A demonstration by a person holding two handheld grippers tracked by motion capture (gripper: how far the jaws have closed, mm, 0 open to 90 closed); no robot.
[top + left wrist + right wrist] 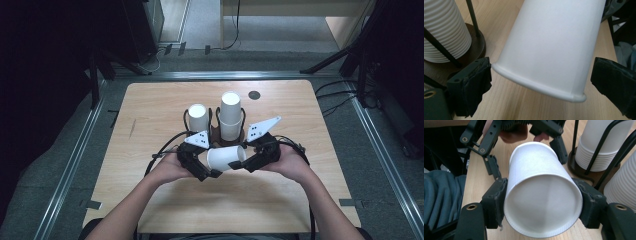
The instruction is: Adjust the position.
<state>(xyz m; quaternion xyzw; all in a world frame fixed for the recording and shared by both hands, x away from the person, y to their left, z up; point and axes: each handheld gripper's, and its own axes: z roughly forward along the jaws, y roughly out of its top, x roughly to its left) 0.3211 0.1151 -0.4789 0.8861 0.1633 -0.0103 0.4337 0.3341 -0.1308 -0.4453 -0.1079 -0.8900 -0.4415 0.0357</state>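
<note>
Black pads of the right gripper (543, 202) clamp a white paper cup (541, 195) lying sideways above the wooden table (150, 105). Left gripper (541, 82) jaws stand released around its base, apart. Cup stacks (230, 115) stand just behind.

The setting is a lab or test room arranged for recording. A single wooden bench (150, 105) stands on grey carpet (60, 165), bordered by metal floor rails (72, 165). Black stand legs (330, 60) and loose cables (340, 95) sit around it, with dark equipment (142, 30) at the back. The surroundings are dim and only the bench is lit. On it stand stacks of white paper cups (230, 115) in a wire holder (215, 132), laid out as trial props.
</note>
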